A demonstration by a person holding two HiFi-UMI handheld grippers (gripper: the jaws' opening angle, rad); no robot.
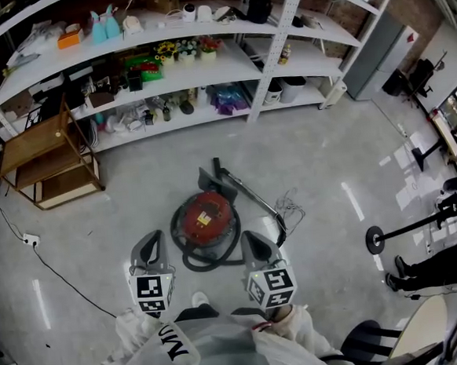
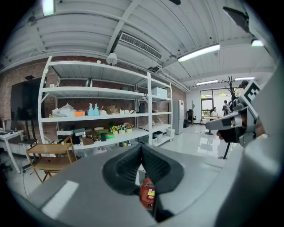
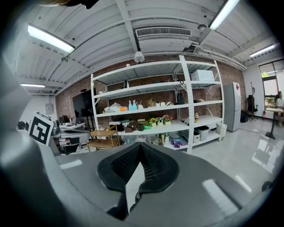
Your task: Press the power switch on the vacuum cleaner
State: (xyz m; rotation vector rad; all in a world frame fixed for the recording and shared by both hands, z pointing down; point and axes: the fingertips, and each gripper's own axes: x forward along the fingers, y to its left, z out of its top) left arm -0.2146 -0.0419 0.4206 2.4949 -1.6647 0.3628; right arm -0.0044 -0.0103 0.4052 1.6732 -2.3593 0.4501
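The red round vacuum cleaner (image 1: pixel 206 217) sits on the floor just ahead of me, with its black hose (image 1: pixel 211 261) curled round the near side and its wand (image 1: pixel 251 193) lying off to the right. My left gripper (image 1: pixel 152 245) hovers at its near left and my right gripper (image 1: pixel 254 245) at its near right. Neither touches it. In the left gripper view the jaws (image 2: pixel 142 150) meet at the tips, and a strip of the vacuum cleaner (image 2: pixel 147 195) shows below them. The right gripper's jaws (image 3: pixel 141 151) also meet, holding nothing.
White shelving (image 1: pixel 204 69) full of small items runs along the back. A wooden rack (image 1: pixel 44 159) stands at the left, with a cable and socket (image 1: pixel 30 240) on the floor. A loose cord (image 1: pixel 292 206) lies right of the vacuum. A person's legs (image 1: pixel 436 268) and stands (image 1: pixel 375 239) are at the right.
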